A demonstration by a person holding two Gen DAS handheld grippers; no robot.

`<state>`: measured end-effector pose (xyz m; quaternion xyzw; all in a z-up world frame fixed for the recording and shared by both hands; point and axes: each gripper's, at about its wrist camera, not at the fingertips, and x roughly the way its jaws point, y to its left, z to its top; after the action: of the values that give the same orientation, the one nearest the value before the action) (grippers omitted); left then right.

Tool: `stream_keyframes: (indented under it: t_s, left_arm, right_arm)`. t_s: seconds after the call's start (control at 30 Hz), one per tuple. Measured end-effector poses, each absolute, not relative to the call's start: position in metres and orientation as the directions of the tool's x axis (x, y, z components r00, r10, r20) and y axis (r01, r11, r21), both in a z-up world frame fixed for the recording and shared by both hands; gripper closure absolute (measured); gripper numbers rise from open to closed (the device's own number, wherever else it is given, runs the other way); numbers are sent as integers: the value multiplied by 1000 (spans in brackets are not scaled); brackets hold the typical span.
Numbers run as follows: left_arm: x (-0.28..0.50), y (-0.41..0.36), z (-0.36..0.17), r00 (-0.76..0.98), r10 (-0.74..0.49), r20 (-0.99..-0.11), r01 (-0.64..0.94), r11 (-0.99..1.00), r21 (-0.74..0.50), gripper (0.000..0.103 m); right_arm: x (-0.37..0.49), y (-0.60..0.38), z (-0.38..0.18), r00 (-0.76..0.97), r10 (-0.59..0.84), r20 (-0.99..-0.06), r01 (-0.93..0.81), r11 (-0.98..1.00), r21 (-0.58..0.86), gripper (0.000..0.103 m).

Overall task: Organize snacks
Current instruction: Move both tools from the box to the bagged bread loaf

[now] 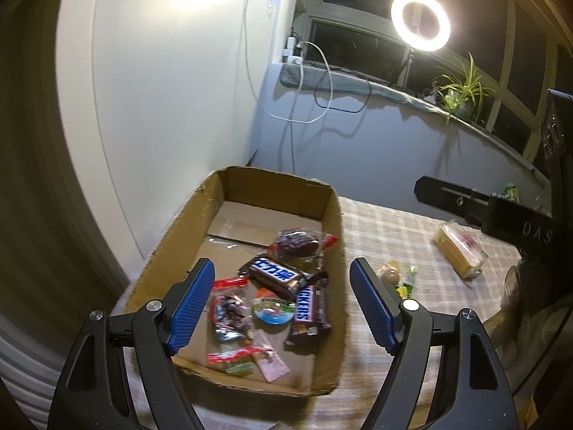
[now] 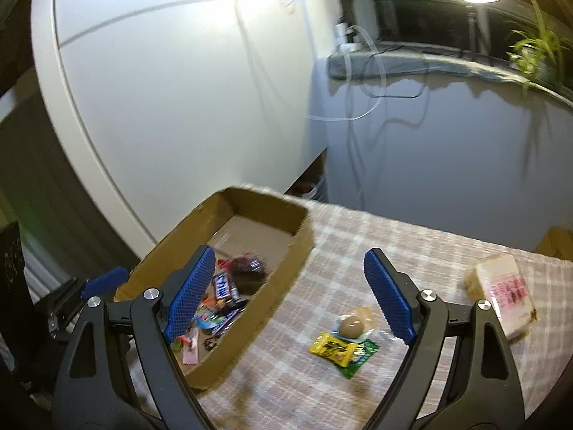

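Both grippers, left (image 1: 283,304) and right (image 2: 290,294), released, ribbed blue pads empty. Cardboard box (image 1: 333,222) holds glossy wrappers; checked cloth (image 2: 358,251) underneath.

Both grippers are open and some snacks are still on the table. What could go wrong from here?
1. The round snack and yellow packet overlap, so the right gripper may grab both or drop one.
2. The cardboard box wall stands close beside them; a finger could knock it.
3. The large cracker pack lies near the table edge.

brown cardboard box (image 1: 333,222), beige checked tablecloth (image 1: 394,229)
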<state>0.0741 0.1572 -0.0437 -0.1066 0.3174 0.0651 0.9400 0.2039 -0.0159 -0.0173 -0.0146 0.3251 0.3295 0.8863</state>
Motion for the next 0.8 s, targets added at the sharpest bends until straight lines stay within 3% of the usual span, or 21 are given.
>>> stream_keyframes:
  t_s: [0.43, 0.8]
  left_arm:
    - [94, 102, -43, 786, -40, -617, -83, 982, -168, 25]
    - [137, 42, -55, 736, -181, -652, 43, 974, -221, 25]
  right_arm:
    - [233, -105, -23, 616, 459, -640, -468, 867, 171, 15]
    - [286, -211, -44, 581, 414, -701, -338, 906, 255, 15]
